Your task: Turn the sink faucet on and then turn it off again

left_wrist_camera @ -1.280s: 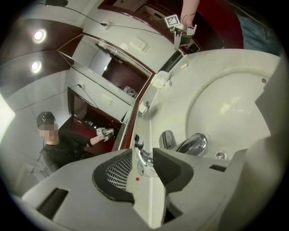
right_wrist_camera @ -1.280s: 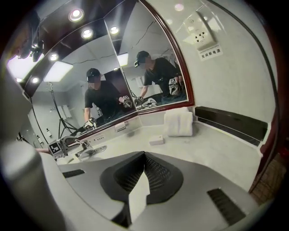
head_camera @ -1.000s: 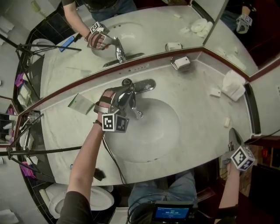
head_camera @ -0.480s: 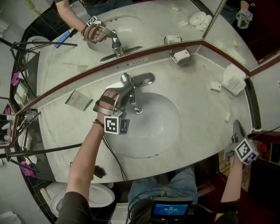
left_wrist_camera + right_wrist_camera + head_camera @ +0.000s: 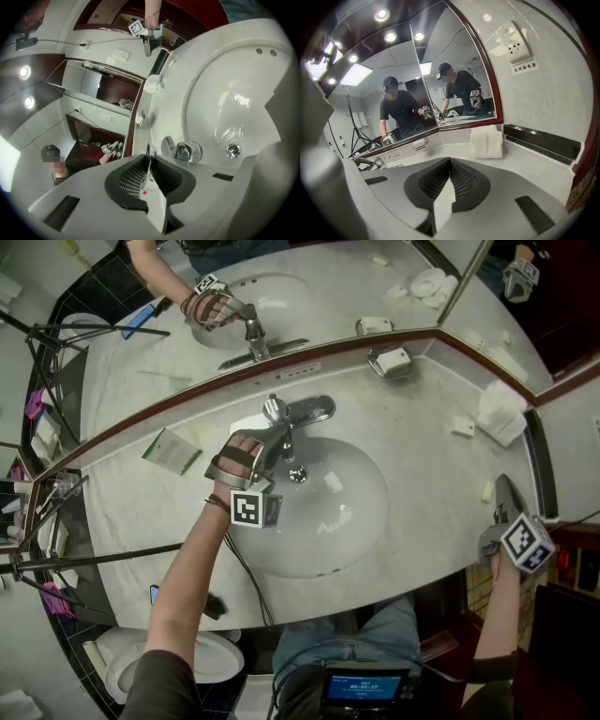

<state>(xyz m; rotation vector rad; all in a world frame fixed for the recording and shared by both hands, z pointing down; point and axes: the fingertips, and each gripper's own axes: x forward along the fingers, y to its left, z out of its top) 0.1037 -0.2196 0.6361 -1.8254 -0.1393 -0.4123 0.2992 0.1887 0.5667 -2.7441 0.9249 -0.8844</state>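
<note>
- Left gripper [image 5: 273,441]: at rear middle of counter [image 5: 427,460], tips touching faucet [image 5: 307,412]
- Sink basin [image 5: 349,521]: white, oval, set in counter just in front of faucet
- Right gripper [image 5: 506,491]: over front right edge, well apart from basin, jaws looked together
- Folded towel [image 5: 501,414]: rear right corner
- Soap dish [image 5: 392,362]: rear edge, right of faucet
- Green packet [image 5: 170,452]: left part, near rear edge
- Small white bar [image 5: 461,427]: between basin and towel
- Mirror [image 5: 309,287]: along rear edge, reflected faucet and left gripper

Left forearm [image 5: 192,568] extended forward, left claw [image 5: 273,439] closed on faucet lever [image 5: 275,412], right claw [image 5: 504,487] closed, empty, off to the right
</note>
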